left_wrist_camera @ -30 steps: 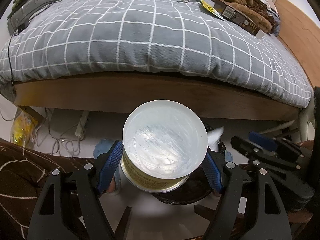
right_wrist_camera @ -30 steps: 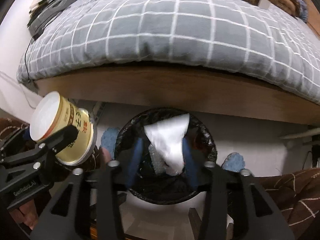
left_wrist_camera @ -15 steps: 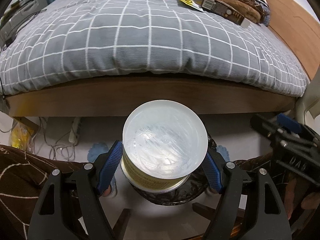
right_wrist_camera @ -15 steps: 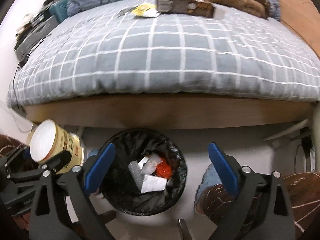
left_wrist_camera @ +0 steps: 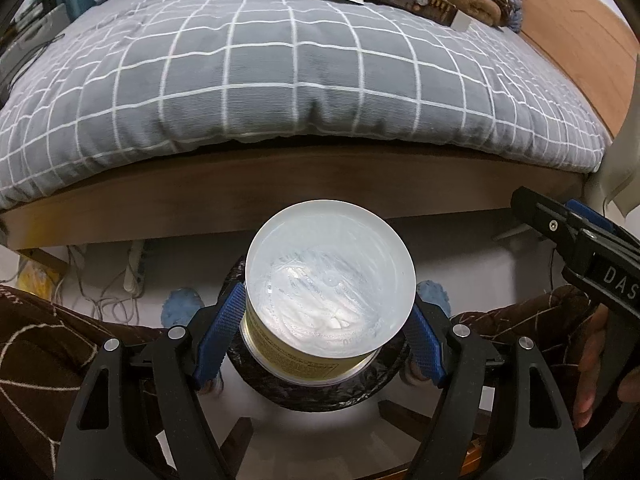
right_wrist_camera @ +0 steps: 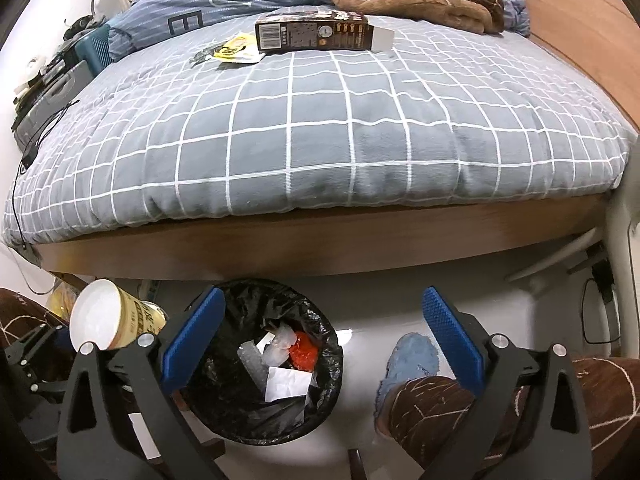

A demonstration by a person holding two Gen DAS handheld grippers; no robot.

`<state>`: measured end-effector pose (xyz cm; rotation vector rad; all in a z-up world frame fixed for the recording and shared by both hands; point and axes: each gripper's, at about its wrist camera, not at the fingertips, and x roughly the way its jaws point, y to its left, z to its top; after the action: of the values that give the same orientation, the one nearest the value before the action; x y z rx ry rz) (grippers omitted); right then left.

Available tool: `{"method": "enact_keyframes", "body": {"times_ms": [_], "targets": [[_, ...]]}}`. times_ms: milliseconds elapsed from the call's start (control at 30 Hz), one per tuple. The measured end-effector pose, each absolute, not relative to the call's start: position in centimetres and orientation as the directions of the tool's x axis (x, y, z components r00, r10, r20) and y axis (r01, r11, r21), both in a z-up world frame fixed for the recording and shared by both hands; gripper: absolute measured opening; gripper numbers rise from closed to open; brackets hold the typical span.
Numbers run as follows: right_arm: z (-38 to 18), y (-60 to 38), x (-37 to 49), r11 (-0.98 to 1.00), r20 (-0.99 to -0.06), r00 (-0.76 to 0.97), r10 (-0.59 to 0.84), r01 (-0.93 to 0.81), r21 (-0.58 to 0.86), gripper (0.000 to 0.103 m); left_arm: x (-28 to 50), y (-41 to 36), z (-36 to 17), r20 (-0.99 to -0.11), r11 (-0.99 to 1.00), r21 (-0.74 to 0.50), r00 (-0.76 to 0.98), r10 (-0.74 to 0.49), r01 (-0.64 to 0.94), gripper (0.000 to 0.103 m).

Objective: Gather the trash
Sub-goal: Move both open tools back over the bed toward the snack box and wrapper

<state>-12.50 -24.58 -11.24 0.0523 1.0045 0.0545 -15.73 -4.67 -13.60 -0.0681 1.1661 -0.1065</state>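
The left gripper (left_wrist_camera: 320, 334) clamps a yellow-labelled paper cup (left_wrist_camera: 329, 294) between its blue pads (left_wrist_camera: 219, 333), the cup's white open mouth facing the camera and held directly over the black-lined trash bin (right_wrist_camera: 264, 360). In the right wrist view that cup (right_wrist_camera: 116, 314) sits just left of the bin. The bin stands on the floor below the bed's wooden edge (right_wrist_camera: 320, 248) and holds white paper scraps (right_wrist_camera: 286, 382) and a red wrapper (right_wrist_camera: 303, 354). The right gripper (right_wrist_camera: 320, 340) has its jaws spread wide, holding nothing, above the bin's right side. Well beyond the bin, on the grey checked duvet (right_wrist_camera: 320, 128), lie a yellow wrapper (right_wrist_camera: 236, 50) and a dark carton (right_wrist_camera: 316, 33).
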Motion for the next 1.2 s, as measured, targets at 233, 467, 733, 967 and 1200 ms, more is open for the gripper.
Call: {"method": "enact_keyframes", "body": {"times_ms": [233, 467, 733, 967, 1200], "targets": [[-11.1, -25.2, -12.6, 0.997, -0.839, 0.541, 0.065, -0.001, 0.077, 0.095, -15.6, -5.6, -13.8, -0.913, 0.992, -0.108, 0.388, -0.123, 0.061, 0.076], [-10.7, -25.2, -12.5, 0.997, -0.831, 0.553, 0.066, 0.004, 0.081, 0.095, -15.8, -5.6, -13.3, -0.902, 0.995, -0.074, 0.421, -0.095, 0.067, 0.095], [-9.6, -24.9, -11.8, 0.998, -0.818, 0.573, 0.052, -0.002, 0.062, 0.095, -14.6, -4.4, -11.8, -0.881, 0.996, -0.078, 0.466, -0.085, 0.034, 0.097], [-8.6, -25.1, -10.8, 0.999, -0.797, 0.602, 0.039, -0.002, 0.047, 0.095, -12.7, -3.2, -9.7, -0.851, 0.997, -0.069, 0.520, -0.069, 0.020, 0.097], [-7.5, -25.3, -10.0, 1.000, -0.775, 0.631, 0.026, -0.018, 0.019, 0.095, -8.5, -2.4, -7.6, -0.822, 0.997, -0.080, 0.565, -0.071, 0.007, 0.097]]}}
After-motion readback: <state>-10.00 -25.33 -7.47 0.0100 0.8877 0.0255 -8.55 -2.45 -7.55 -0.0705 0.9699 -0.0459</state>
